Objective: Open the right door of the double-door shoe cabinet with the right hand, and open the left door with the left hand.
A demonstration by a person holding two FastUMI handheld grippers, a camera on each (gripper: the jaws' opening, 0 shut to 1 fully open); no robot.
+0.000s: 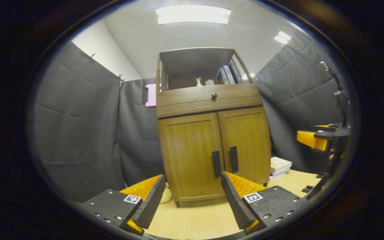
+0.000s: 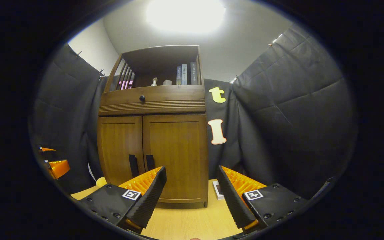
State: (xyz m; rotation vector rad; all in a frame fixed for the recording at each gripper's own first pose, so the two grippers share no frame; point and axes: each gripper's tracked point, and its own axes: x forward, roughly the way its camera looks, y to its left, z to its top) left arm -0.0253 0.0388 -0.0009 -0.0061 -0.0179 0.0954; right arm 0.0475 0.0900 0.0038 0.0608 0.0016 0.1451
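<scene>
The brown wooden shoe cabinet (image 1: 208, 100) stands on a light wooden surface with both doors closed. In the left gripper view its left door (image 1: 190, 156) and right door (image 1: 247, 143) meet at two dark vertical handles (image 1: 216, 163) (image 1: 234, 159). My left gripper (image 1: 192, 176) is open, a short way in front of the left door and holding nothing. In the right gripper view my right gripper (image 2: 191, 169) is open in front of the right door (image 2: 177, 150), just right of its handle (image 2: 150, 162). The left door (image 2: 120, 146) and its handle (image 2: 133, 165) are further left.
A drawer with a round knob (image 1: 214, 95) sits above the doors, under an open shelf holding books (image 1: 228, 74). A stack of books (image 1: 280, 165) lies right of the cabinet. A pale yellow object (image 1: 167, 195) rests at its left foot. Black cloth walls surround the booth.
</scene>
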